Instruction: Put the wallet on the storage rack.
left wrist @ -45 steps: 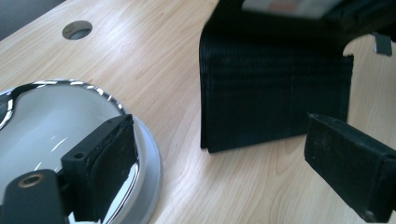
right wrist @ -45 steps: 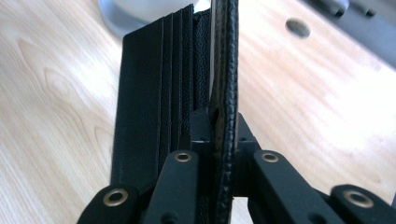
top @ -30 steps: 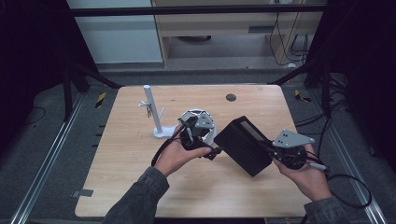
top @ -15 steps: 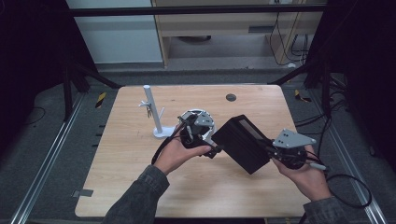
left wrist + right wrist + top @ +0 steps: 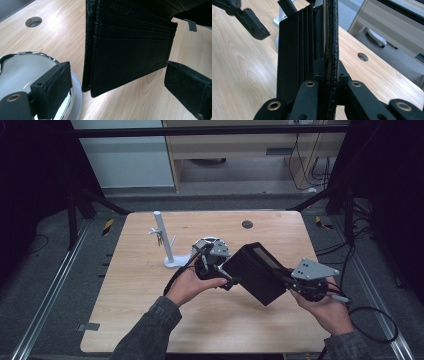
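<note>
A black leather wallet (image 5: 257, 272) hangs open above the table, its card slots showing in the left gripper view (image 5: 130, 45). My right gripper (image 5: 286, 281) is shut on one flap's edge (image 5: 329, 67), and the wallet's slotted flap (image 5: 294, 50) stands out beyond the jaws. My left gripper (image 5: 229, 272) is open, and the free flap sits between its two pads (image 5: 117, 75) without touching either. That left gripper (image 5: 270, 15) also appears at the far end of the wallet in the right gripper view.
A white dish with a chrome rim (image 5: 20, 67) lies under the left gripper, partly visible from above (image 5: 210, 241). A white post stand with keys (image 5: 165, 240) rises at the left. A round cable hole (image 5: 247, 224) is at the table's far side.
The right gripper with the wallet has edged slightly toward the left gripper. The left hand has stayed in place.
</note>
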Motion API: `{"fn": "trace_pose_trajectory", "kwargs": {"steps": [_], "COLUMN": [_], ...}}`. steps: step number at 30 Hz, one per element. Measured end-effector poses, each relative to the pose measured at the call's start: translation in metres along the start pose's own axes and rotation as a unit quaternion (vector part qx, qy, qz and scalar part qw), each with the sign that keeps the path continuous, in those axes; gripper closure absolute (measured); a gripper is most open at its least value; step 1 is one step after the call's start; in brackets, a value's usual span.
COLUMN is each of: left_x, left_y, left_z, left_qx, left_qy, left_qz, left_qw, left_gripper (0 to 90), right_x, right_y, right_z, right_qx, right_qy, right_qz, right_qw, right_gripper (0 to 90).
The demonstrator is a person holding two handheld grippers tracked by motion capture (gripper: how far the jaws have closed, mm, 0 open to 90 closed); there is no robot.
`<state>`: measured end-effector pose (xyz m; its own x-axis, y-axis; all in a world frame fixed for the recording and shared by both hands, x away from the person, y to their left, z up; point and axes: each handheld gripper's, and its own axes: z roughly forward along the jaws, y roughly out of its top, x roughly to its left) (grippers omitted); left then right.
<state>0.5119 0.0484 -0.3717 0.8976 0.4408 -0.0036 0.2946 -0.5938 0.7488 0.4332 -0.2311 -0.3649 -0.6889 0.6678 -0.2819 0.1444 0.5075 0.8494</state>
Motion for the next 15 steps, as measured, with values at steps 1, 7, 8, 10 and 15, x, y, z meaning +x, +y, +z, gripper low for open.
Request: {"fn": "trace_pose_trajectory", "kwargs": {"steps": [1,7,8,10,15], "left_x": [0.0,0.002,0.002,0.003,0.004], "left_y": [0.0,0.002,0.002,0.003,0.004], "left_z": [0.001,0.006,0.007,0.01,0.014], "left_qx": [0.0,0.002,0.003,0.004,0.0], "left_qy": [-0.002,-0.013,-0.015,-0.018,-0.029], "left_qz": [-0.001,0.002,0.004,0.004,0.002], "left_qw": [1.0,0.9999,0.9999,0.9998,0.9996], "left_gripper": [7.5,8.2,8.5,9.2,12.0], "right_x": [0.001,0.003,0.004,0.004,0.004], "right_y": [0.001,0.004,0.005,0.006,0.006], "right_z": [0.0,-0.002,-0.002,-0.003,-0.004], "right_qx": [-0.001,-0.009,-0.011,-0.014,-0.018], "right_qy": [0.001,0.006,0.007,0.009,0.014], "right_qz": [0.0,-0.004,-0.004,-0.004,-0.007], "right_qw": [1.0,0.9999,0.9999,0.9998,0.9997], "right_gripper": [84.6,84.6,84.6,84.6,84.6]}}
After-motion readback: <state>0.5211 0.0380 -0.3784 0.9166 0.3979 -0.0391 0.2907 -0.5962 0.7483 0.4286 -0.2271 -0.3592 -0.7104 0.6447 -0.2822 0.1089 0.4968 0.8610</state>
